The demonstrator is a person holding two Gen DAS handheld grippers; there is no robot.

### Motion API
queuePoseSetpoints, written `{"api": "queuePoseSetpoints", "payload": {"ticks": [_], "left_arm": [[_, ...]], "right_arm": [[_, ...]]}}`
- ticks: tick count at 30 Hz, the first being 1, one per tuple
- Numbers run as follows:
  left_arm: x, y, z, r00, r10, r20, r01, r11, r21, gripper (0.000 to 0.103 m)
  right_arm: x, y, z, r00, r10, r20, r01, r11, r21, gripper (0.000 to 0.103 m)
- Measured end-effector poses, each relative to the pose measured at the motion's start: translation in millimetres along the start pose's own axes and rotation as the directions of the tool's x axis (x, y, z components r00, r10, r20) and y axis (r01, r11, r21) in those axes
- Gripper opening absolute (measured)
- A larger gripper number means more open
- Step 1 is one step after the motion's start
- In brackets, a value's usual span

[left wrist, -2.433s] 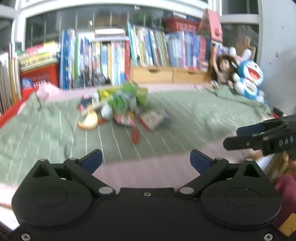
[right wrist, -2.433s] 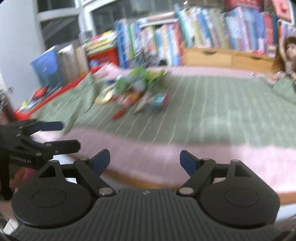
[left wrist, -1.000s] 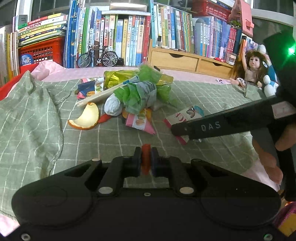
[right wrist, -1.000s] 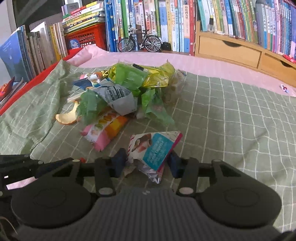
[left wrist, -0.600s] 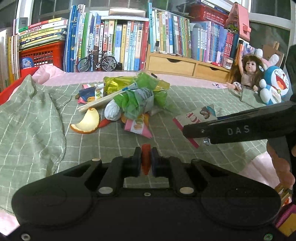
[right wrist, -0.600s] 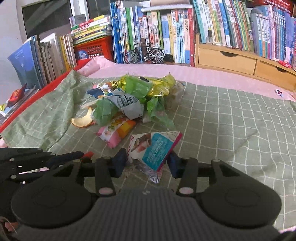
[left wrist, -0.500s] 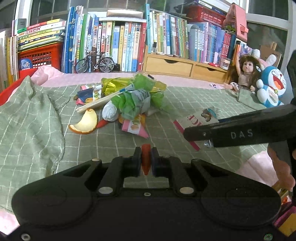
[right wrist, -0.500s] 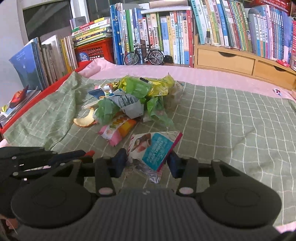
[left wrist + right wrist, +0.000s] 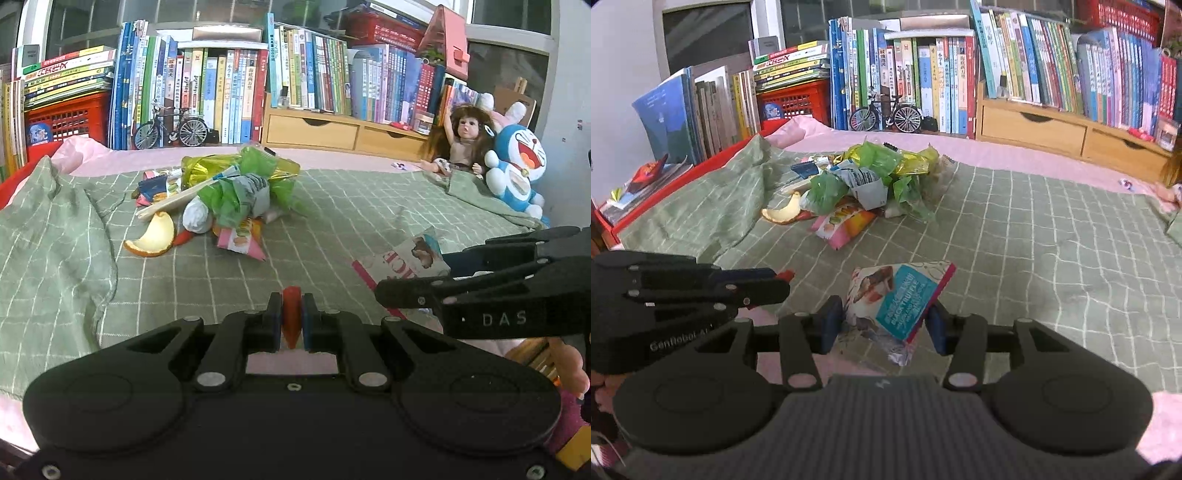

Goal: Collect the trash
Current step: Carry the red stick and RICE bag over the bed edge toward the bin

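Observation:
My left gripper (image 9: 291, 319) is shut on a small red scrap (image 9: 291, 314), held above the green checked blanket (image 9: 332, 221). My right gripper (image 9: 884, 323) is shut on a pink and teal snack wrapper (image 9: 897, 299), which also shows at the right of the left wrist view as the wrapper (image 9: 402, 258). Both grippers sit near the bed's front edge. Farther back lies a trash pile (image 9: 229, 192) of green and yellow wrappers, a pink snack packet (image 9: 240, 238) and a fruit peel (image 9: 155, 236). The right wrist view shows the same pile (image 9: 868, 177) and the left gripper (image 9: 775, 280) side-on.
A bookshelf (image 9: 221, 85) with a model bicycle (image 9: 170, 125) and wooden drawers (image 9: 314, 129) lines the back. A doll (image 9: 461, 140) and a blue plush toy (image 9: 517, 166) sit at the right. The blanket bunches up at the left (image 9: 48, 221). A red crate (image 9: 798, 99) stands among books.
Both grippers came in open, shut on the red scrap and the snack wrapper, and have since drawn back from the trash pile with them.

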State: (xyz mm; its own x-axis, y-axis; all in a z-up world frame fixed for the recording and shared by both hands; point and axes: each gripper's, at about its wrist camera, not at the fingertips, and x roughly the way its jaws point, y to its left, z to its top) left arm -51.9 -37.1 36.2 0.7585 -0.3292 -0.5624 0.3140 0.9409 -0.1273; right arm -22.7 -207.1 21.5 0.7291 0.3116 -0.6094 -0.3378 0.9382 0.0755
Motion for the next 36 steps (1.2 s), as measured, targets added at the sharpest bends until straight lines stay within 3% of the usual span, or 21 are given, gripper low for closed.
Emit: {"api": "queuePoseSetpoints", "payload": {"ticks": [17, 22, 27, 36], "left_arm": [[-6, -2, -5, 1.000, -0.024, -0.017, 0.024, 1.000, -0.006, 0.010], [-3, -2, -4, 0.999, -0.030, -0.029, 0.029, 1.000, -0.012, 0.010], [2, -3, -1, 0.998, -0.041, -0.043, 0.041, 0.999, -0.019, 0.010], [8, -7, 3, 0.997, -0.051, -0.053, 0.051, 0.999, -0.015, 0.010]], "right_arm": [[-1, 2, -10, 0.999, -0.019, -0.046, 0.019, 1.000, 0.003, 0.055], [14, -23, 1, 0.990, 0.050, -0.135, -0.023, 0.980, 0.197, 0.051], [37, -58, 13, 0.967, 0.132, -0.216, -0.032, 0.910, 0.413, 0.051], [53, -67, 19, 0.955, 0.138, -0.261, 0.009, 0.870, 0.493, 0.050]]}}
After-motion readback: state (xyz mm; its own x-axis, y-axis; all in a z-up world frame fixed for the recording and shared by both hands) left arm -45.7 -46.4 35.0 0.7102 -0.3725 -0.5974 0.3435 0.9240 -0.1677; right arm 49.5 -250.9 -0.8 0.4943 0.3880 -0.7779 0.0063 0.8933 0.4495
